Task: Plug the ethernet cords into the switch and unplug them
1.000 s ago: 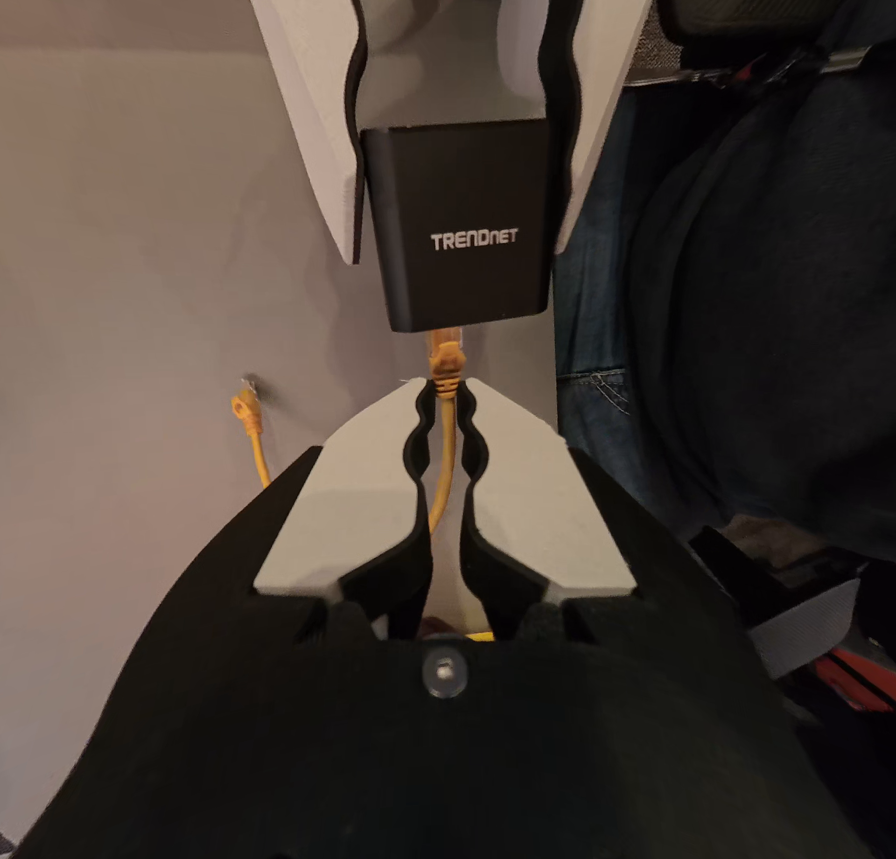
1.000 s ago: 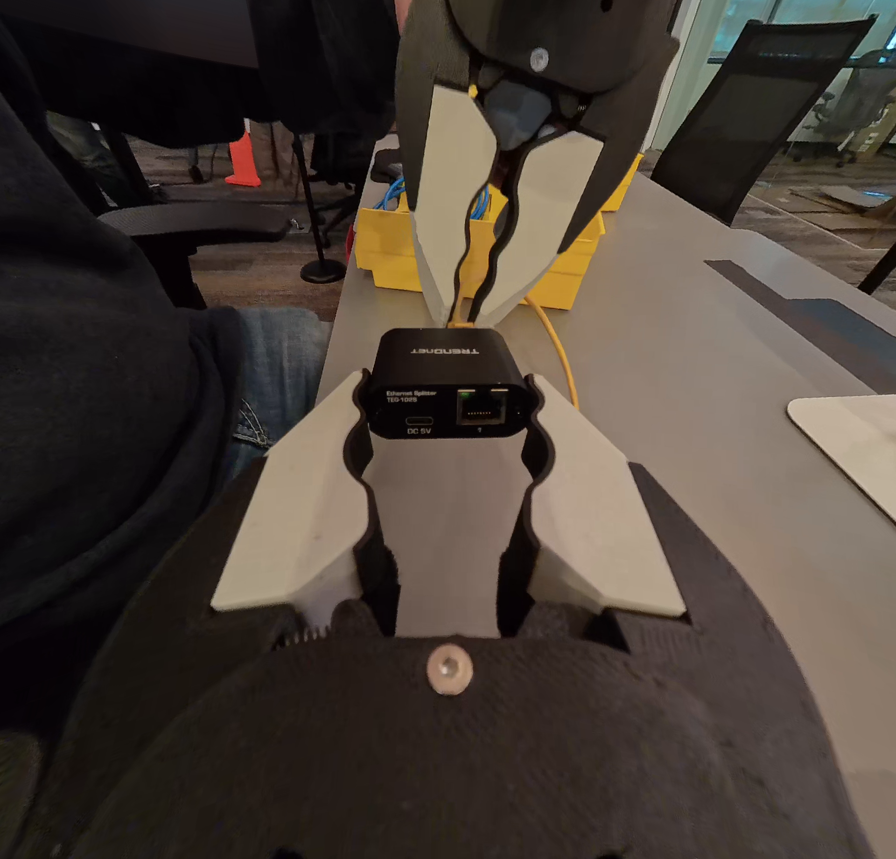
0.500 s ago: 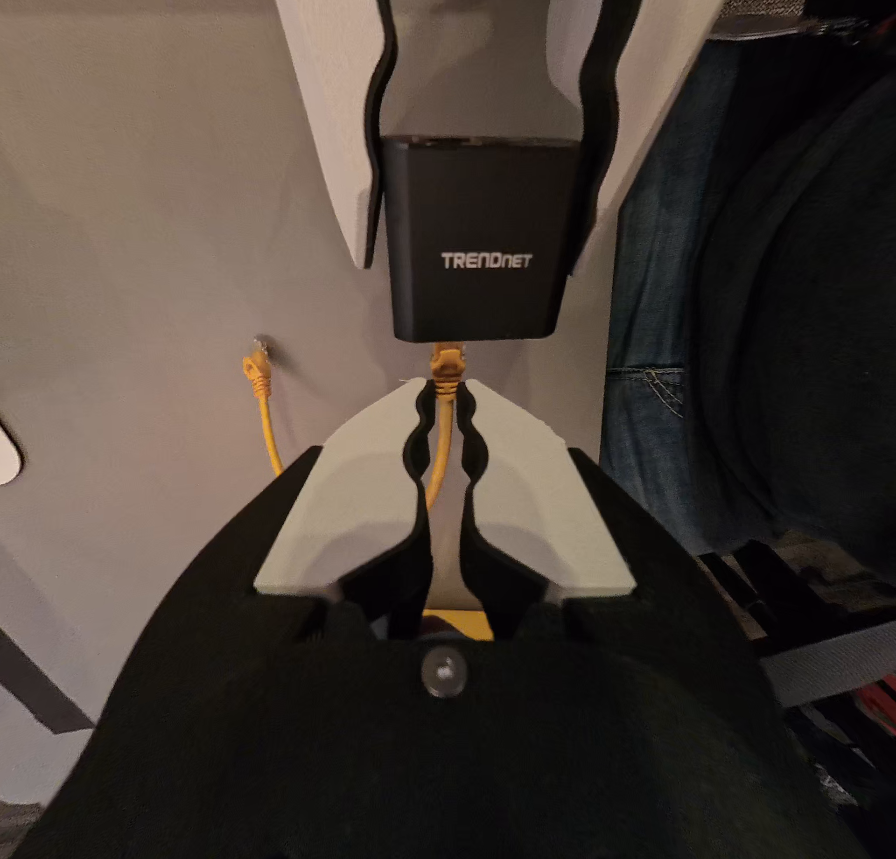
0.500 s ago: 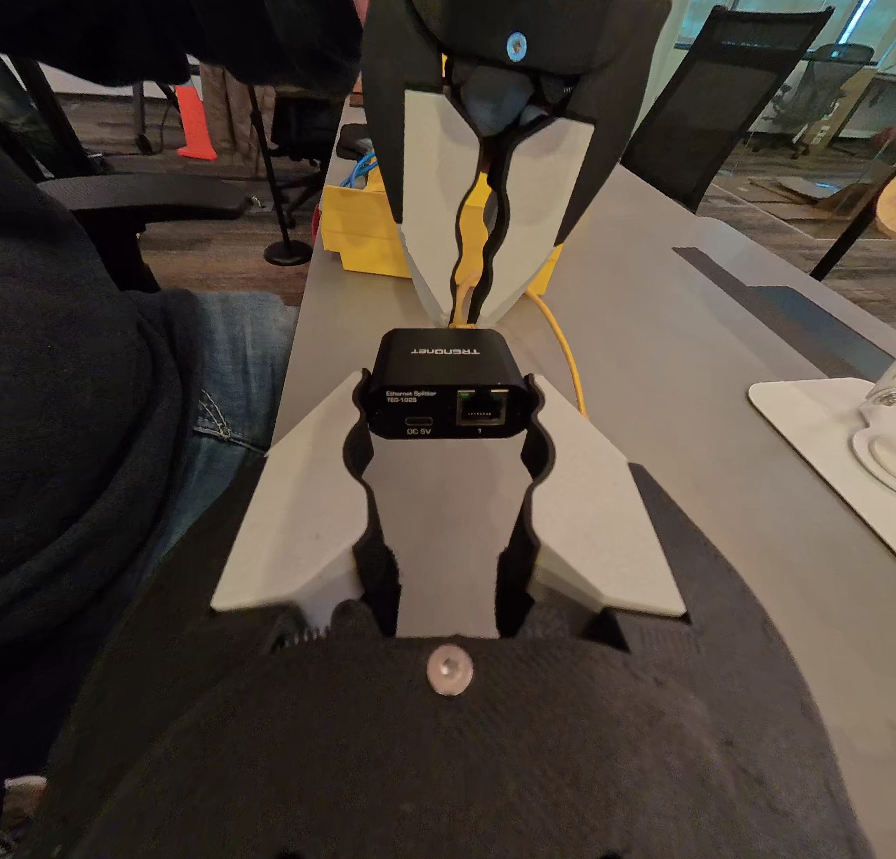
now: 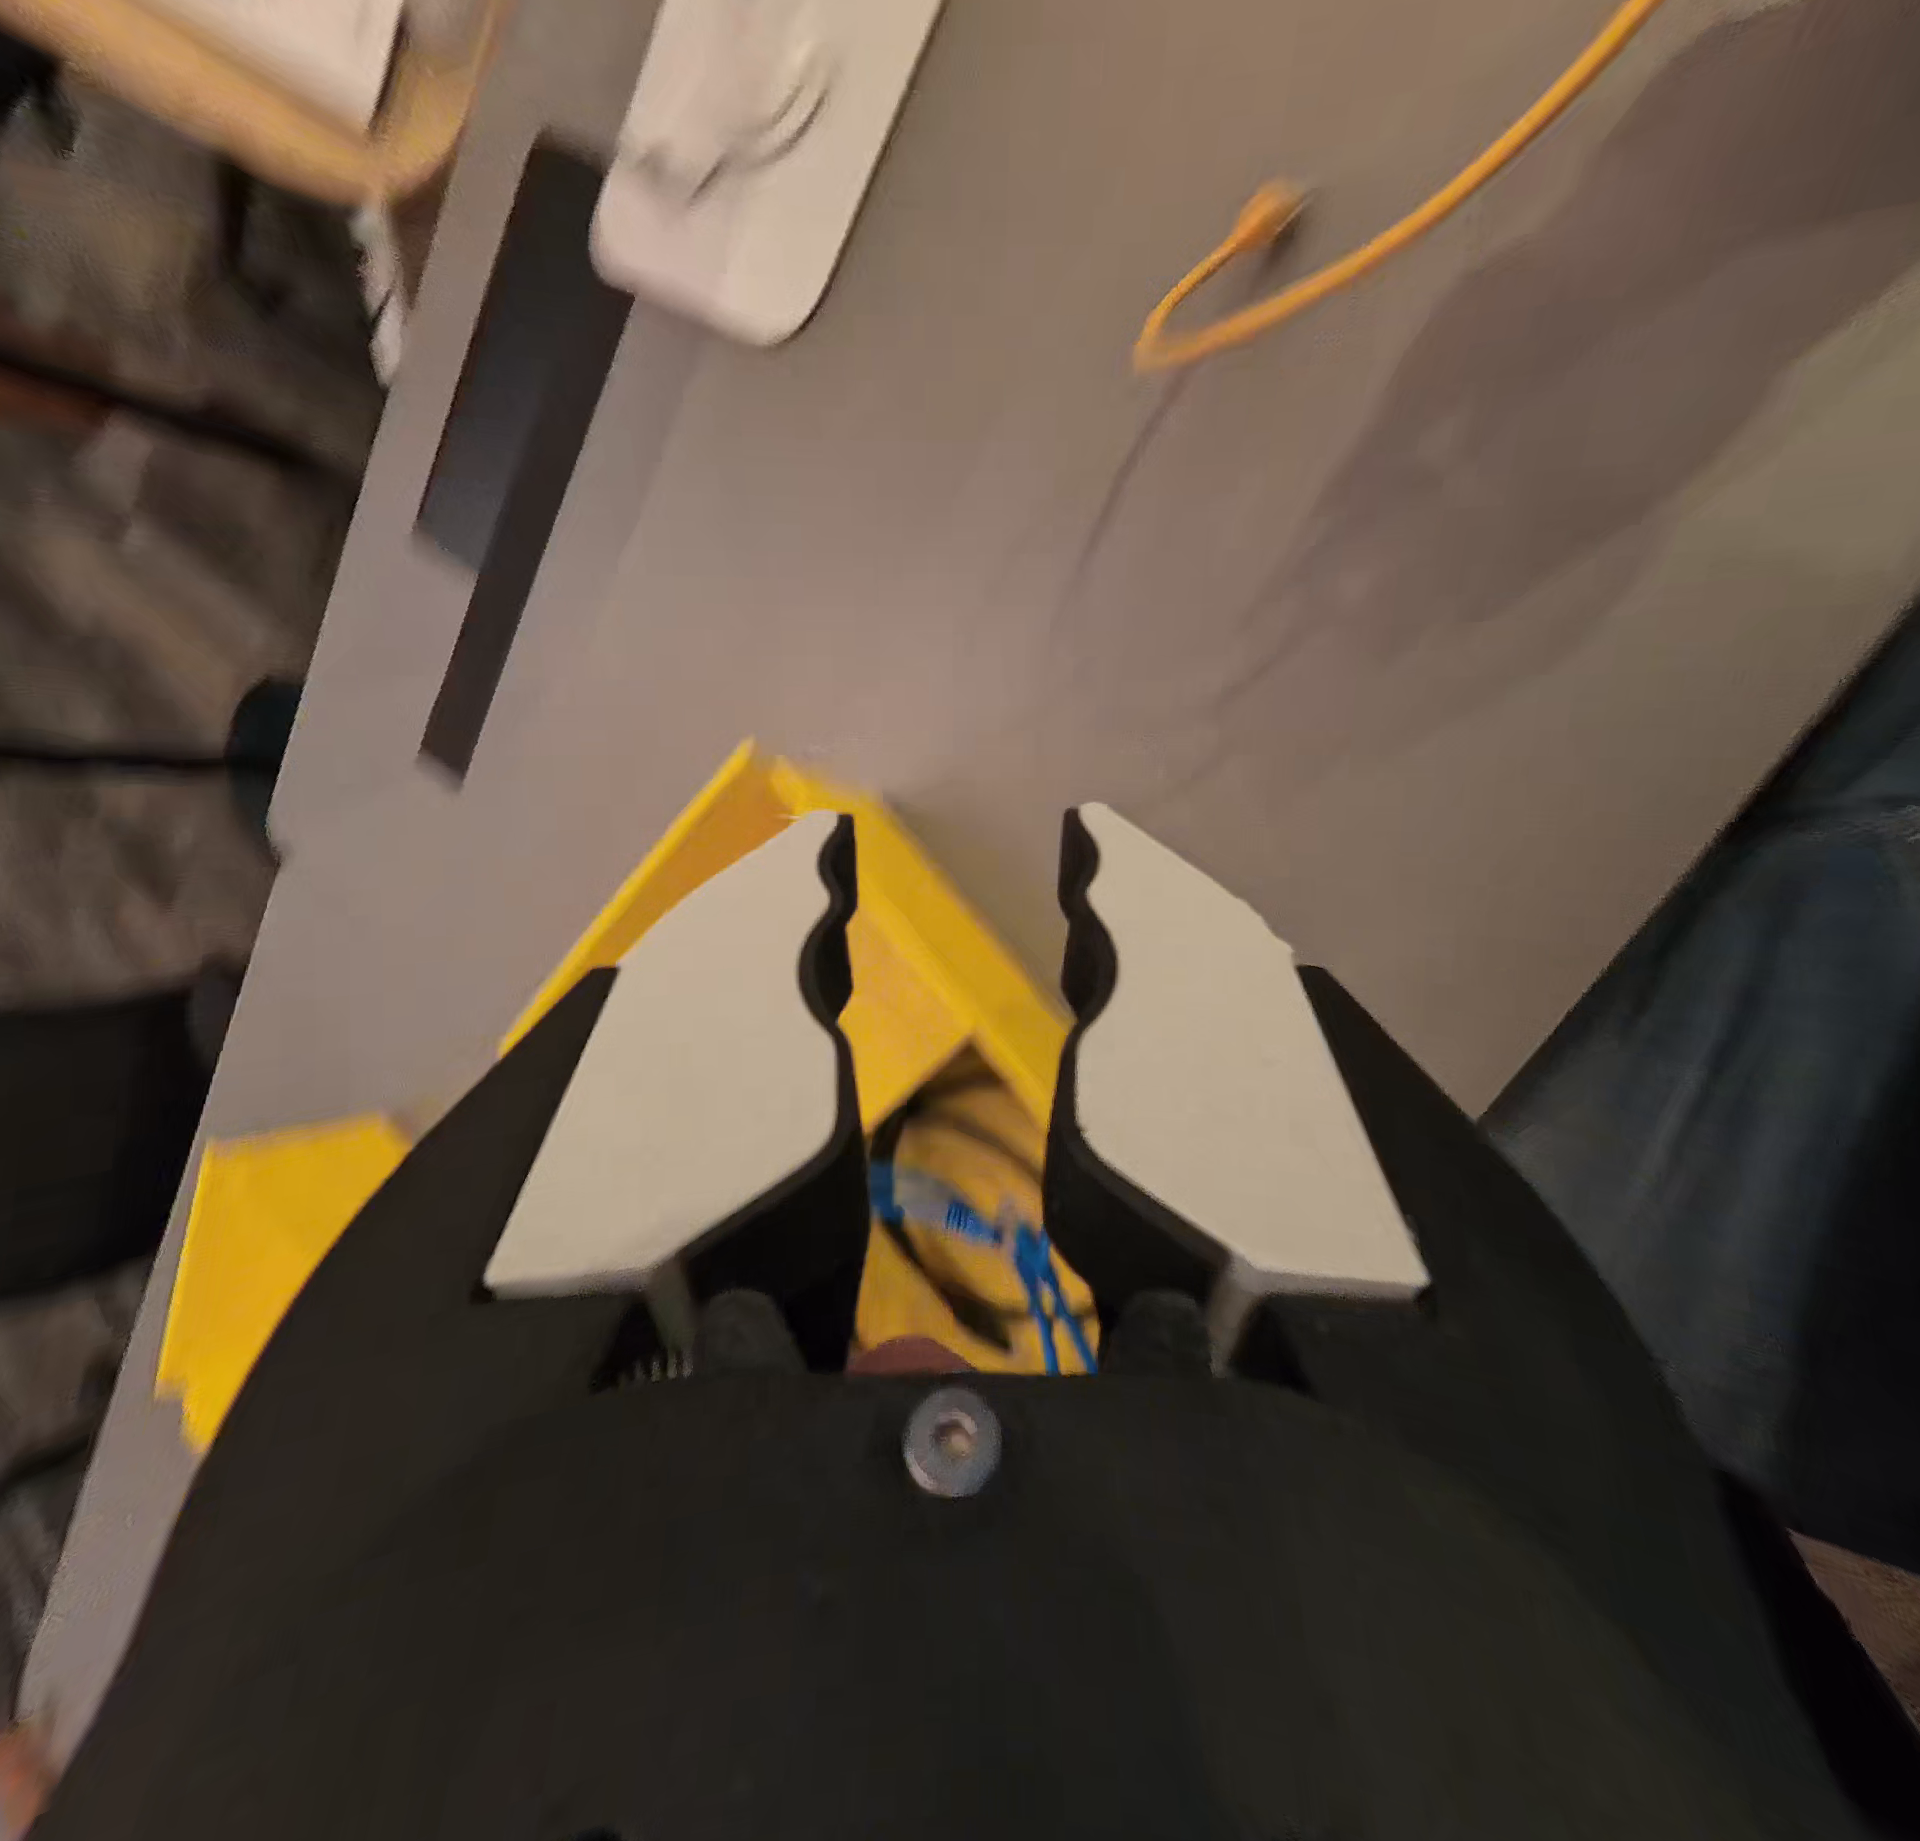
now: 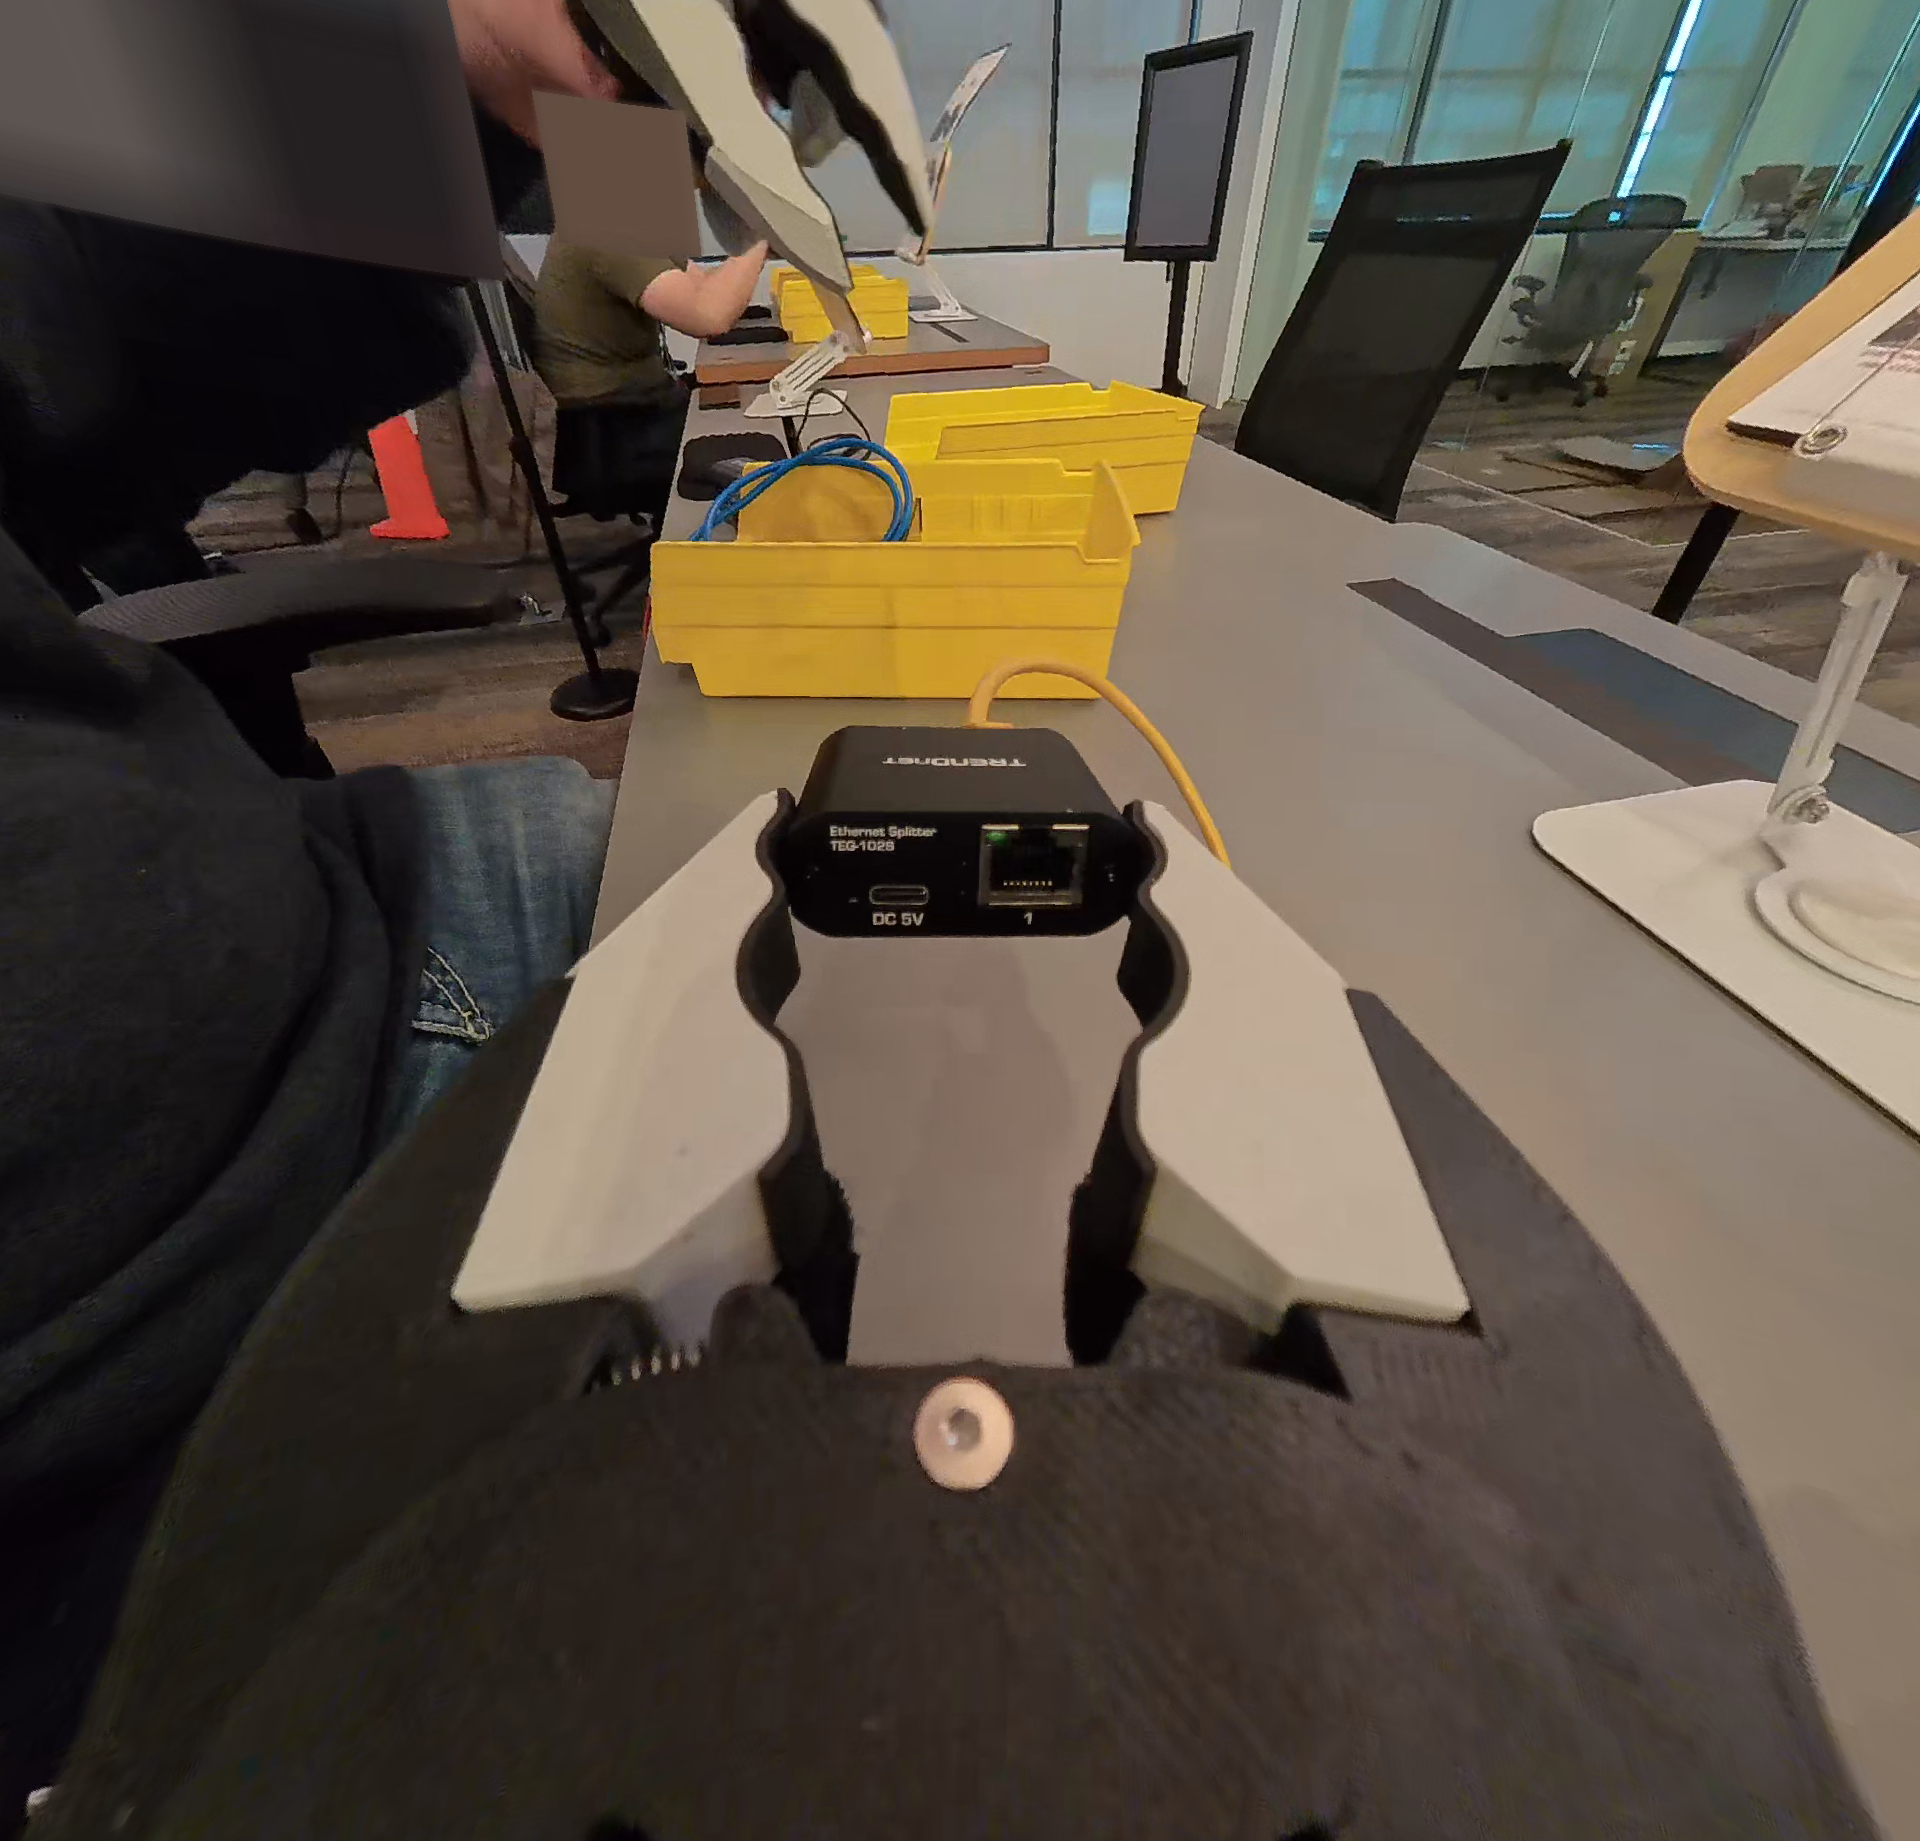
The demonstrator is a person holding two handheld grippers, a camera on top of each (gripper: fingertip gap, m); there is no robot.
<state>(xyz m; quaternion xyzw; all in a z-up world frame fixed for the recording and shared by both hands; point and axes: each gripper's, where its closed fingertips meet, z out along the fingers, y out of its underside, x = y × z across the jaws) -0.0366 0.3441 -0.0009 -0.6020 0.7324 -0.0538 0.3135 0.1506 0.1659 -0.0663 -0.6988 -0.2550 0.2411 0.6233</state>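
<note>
The black switch (image 6: 956, 773) rests on the grey table (image 6: 1351, 856), and my right gripper (image 6: 956, 825) is shut on its two sides. Its near face shows one empty ethernet port and a small power port. A yellow ethernet cord (image 6: 1164, 763) is plugged into its far side and curves off to the right. My left gripper (image 5: 956, 835) is open and empty, above a yellow bin (image 5: 914, 970). In the right wrist view it (image 6: 883, 253) hangs high at the upper left, well clear of the switch. A yellow cord with a free plug (image 5: 1262, 212) lies on the table in the blurred left wrist view.
A yellow bin (image 6: 894, 596) holding a blue cable (image 6: 810, 472) stands just behind the switch, with a second yellow bin (image 6: 1039, 430) farther back. A white stand base (image 6: 1714, 908) sits at the right. A person's leg in jeans (image 6: 499, 856) is beside the table's left edge. About 25 centimetres separates my left fingertips from my right.
My left gripper let go of the yellow cord, opened, and lifted up and away over the yellow bin. The cord stays plugged in. My right gripper still holds the switch.
</note>
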